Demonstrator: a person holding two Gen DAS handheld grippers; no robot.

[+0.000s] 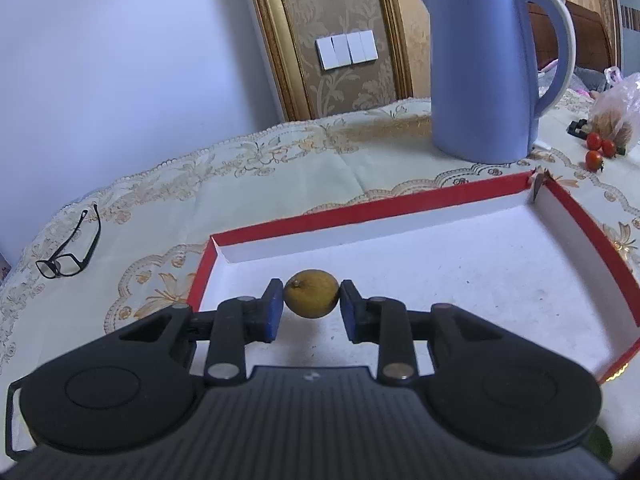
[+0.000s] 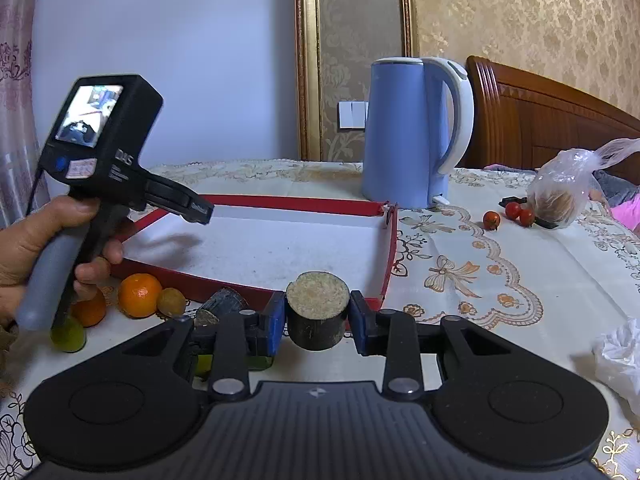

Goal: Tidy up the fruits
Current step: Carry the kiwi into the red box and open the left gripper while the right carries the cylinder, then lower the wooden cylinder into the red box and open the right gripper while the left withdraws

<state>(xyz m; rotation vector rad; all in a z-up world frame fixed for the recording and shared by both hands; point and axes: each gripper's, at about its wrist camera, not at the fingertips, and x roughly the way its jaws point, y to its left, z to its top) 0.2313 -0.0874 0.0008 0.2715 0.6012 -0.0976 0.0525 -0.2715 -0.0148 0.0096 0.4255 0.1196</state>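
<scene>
Over the near left corner of the red-rimmed tray [image 1: 580, 216] the left gripper [image 1: 311, 309] holds a small yellow-brown fruit [image 1: 312, 294], its blue pads [image 1: 273, 312] pressed against both sides and the jaws only as far apart as the fruit is wide; the fruit hangs above the tray's white floor, a shadow beneath it. The right gripper [image 2: 318, 320] is closed on a short dark chunk of sugarcane [image 2: 317, 310], pale cut end up, held just outside the tray's near edge. On the tablecloth [image 2: 480, 280] along that near edge lie two oranges [image 2: 139, 294], a small brownish fruit [image 2: 171, 301], a green fruit [image 2: 69, 336] and another chunk of cane [image 2: 224, 304]. A hand [image 2: 36, 248] grips the left tool's handle above them. A blue kettle [image 2: 404, 132] stands beyond the tray's far edge. Three cherry tomatoes [image 2: 491, 220] and a plastic bag [image 2: 560, 196] sit off the tray's far right corner. A pair of glasses [image 1: 70, 250] rests near the table's left edge.
</scene>
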